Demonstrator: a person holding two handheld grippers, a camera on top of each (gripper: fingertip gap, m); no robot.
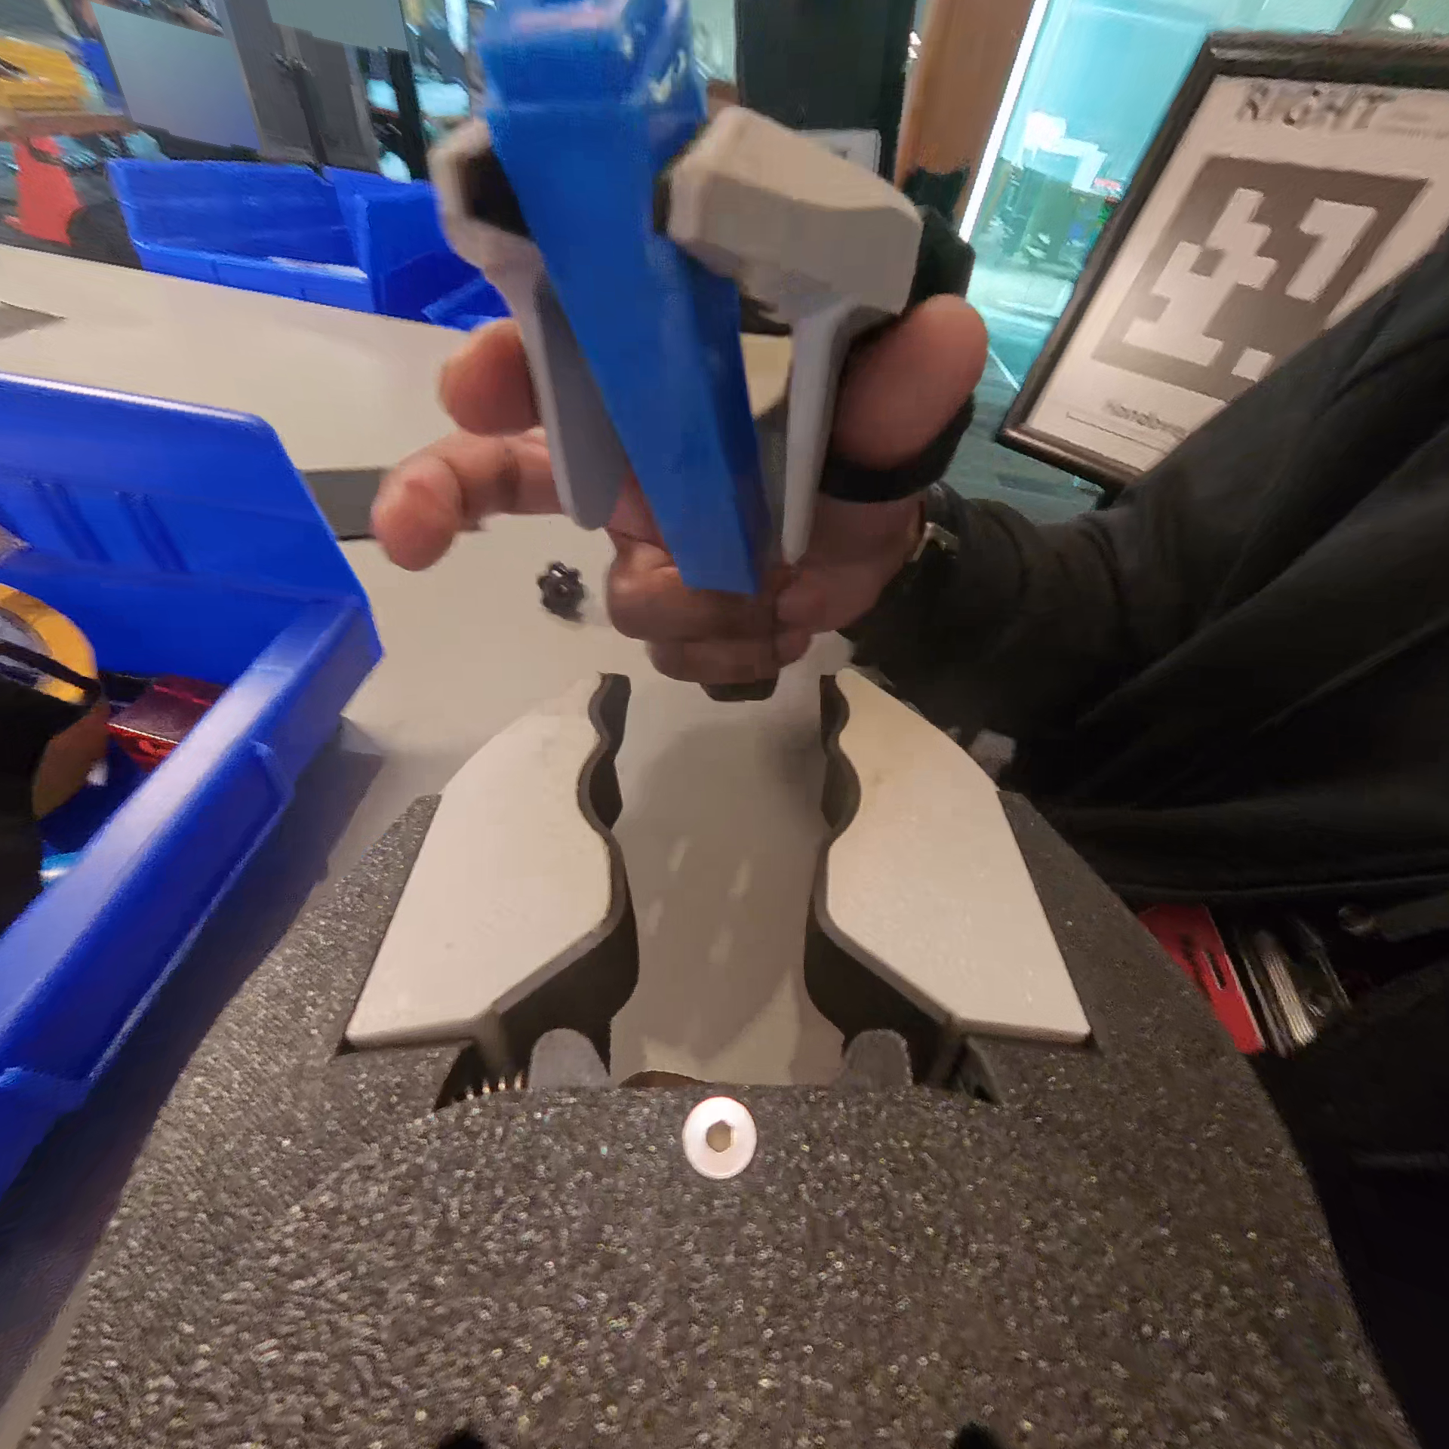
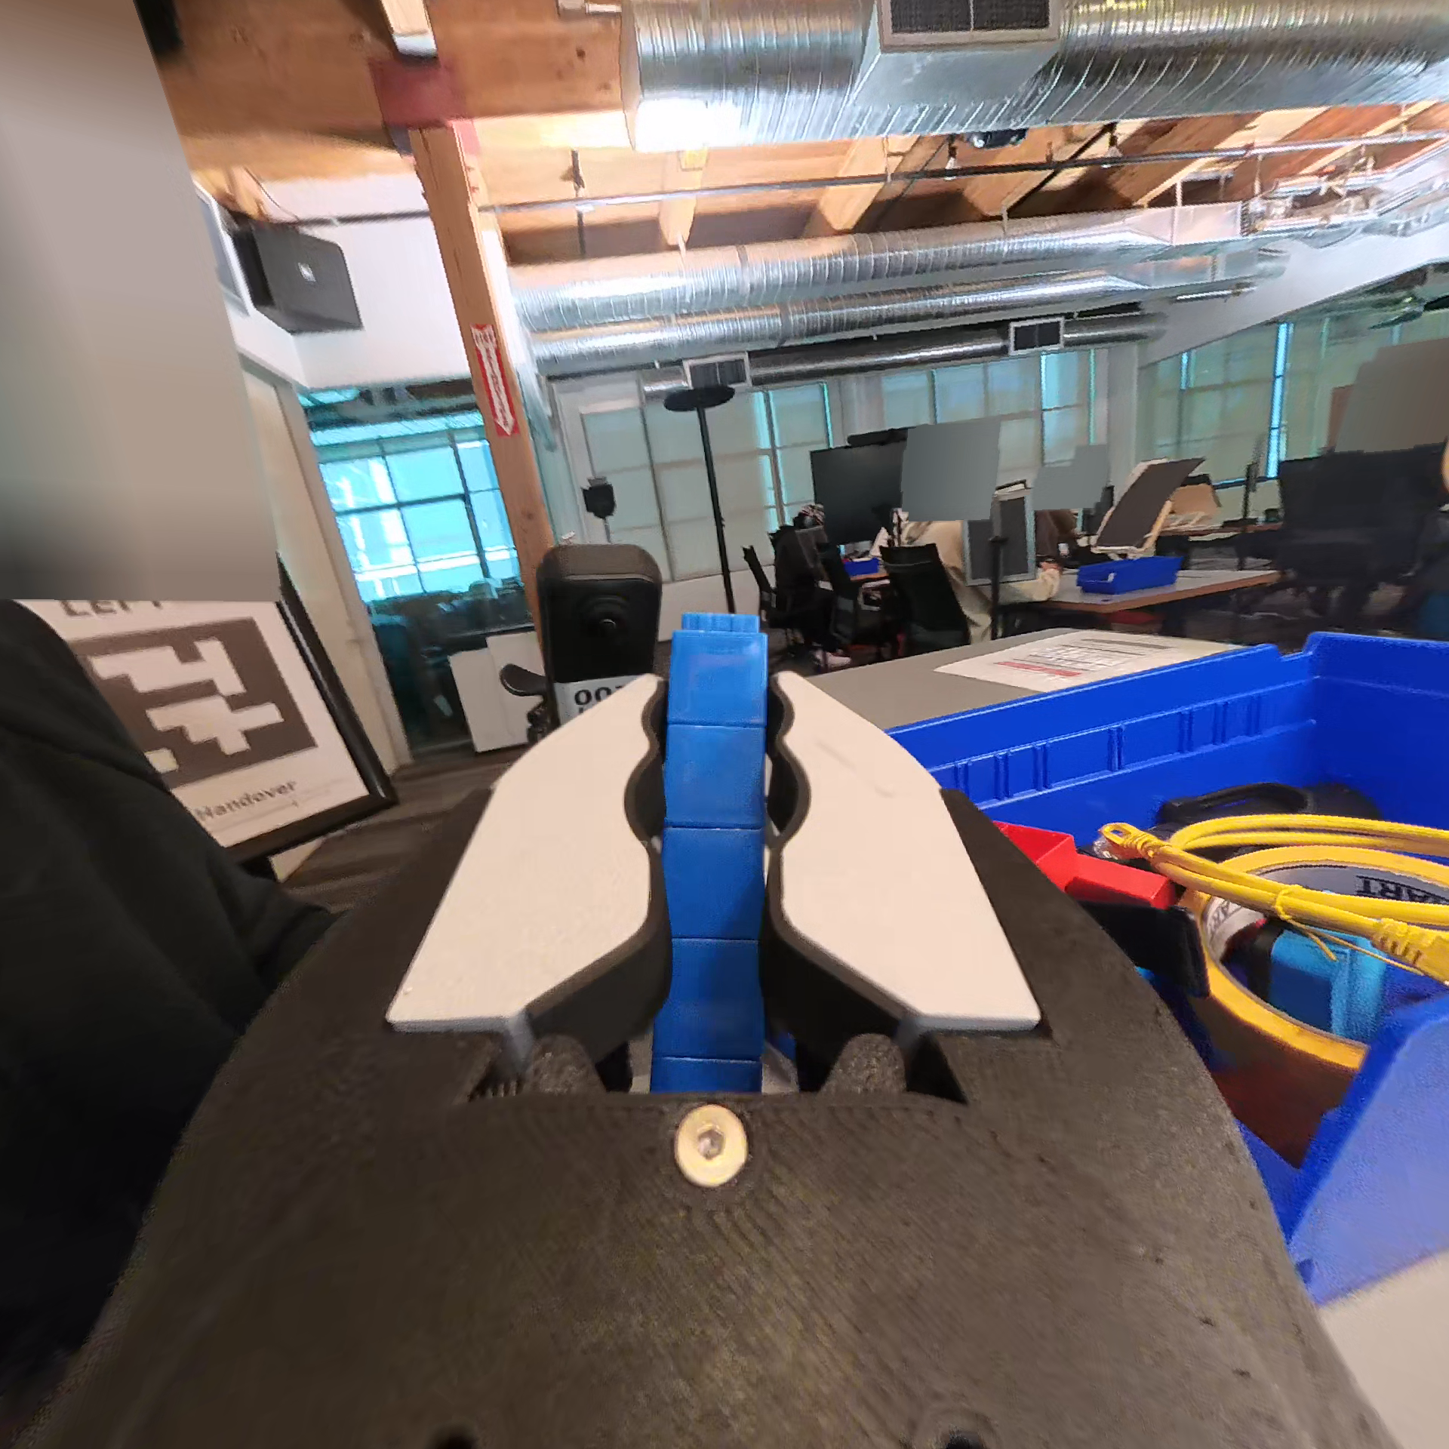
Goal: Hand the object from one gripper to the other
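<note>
On my left a blue bin [image 1: 180, 706] crowds the edge of the grey table [image 1: 196, 345], its near wall just beside my left gripper [image 1: 721, 706]; inside it lie a yellow tape roll [image 1: 47, 690] and something red. My left gripper's fingers [image 1: 510, 878] stand wide apart with nothing between them — bare tabletop shows through the gap, and that strip ahead is open.

Above and beyond that gap hangs my right gripper [image 1: 635, 227], its handle gripped by my right hand [image 1: 706, 564]. It is clamped on the blue block [image 1: 627, 314], a long tapering piece that sticks out past the fingers at both ends, its lower end tilted toward my left gripper but well apart from it. A framed marker board [image 1: 1254, 259] closes off the right side, with my black sleeve [image 1: 1215, 666] in front of it.

From my right wrist, a second framed marker board [image 2: 204, 706] leans at the left. In the middle the block [image 2: 715, 823] runs straight along the closed fingers [image 2: 549, 862], segmented, its tip poking just past the right gripper [image 2: 715, 690]. To the right the bin [image 2: 1137, 729] sits close — yellow cable [image 2: 1294, 870] coiled over tape inside.
</note>
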